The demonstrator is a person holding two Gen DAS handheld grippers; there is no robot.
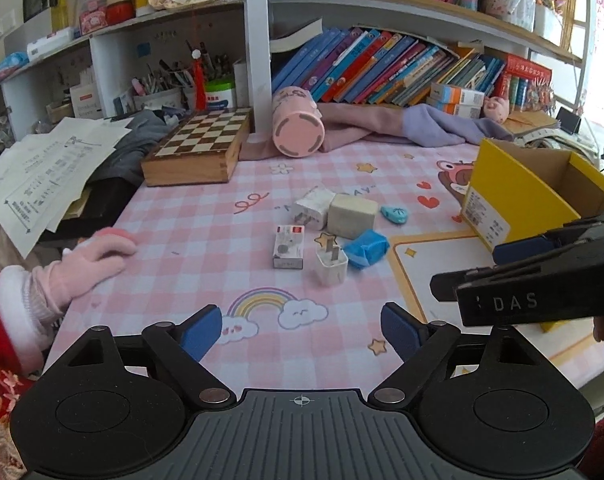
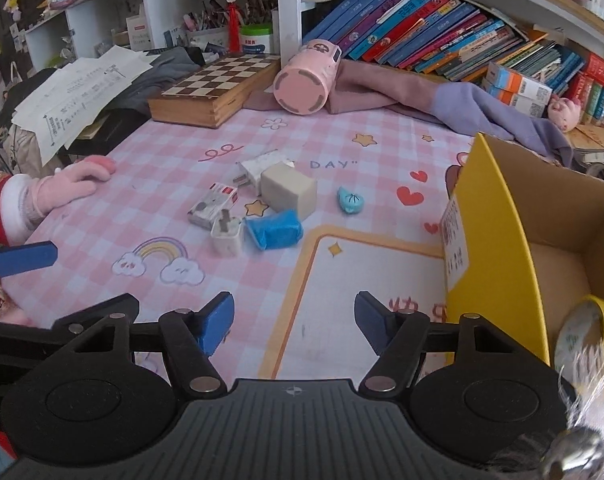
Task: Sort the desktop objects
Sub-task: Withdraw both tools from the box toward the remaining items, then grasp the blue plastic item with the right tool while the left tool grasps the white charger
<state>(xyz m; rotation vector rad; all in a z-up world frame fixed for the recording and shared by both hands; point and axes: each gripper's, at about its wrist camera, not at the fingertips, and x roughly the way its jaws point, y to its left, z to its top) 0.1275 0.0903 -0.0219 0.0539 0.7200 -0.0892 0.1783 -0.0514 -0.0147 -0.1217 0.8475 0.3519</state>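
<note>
Yellow box (image 2: 498,216) right of your right gripper (image 2: 294,322) holds a tape roll (image 2: 590,340); chargers (image 2: 290,192) ahead; both grippers (image 1: 302,334) open, empty.

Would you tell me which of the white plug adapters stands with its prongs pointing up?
The small white adapter nearest the cameras, beside the blue wrapped item; its two prongs stick upward, while the other pronged adapter lies on its side behind.

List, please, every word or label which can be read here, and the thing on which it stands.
"DAS": on the right gripper.
"DAY": printed on the desk mat.
Too small or blurred: book spines, yellow box label, papers, small pack.
</note>
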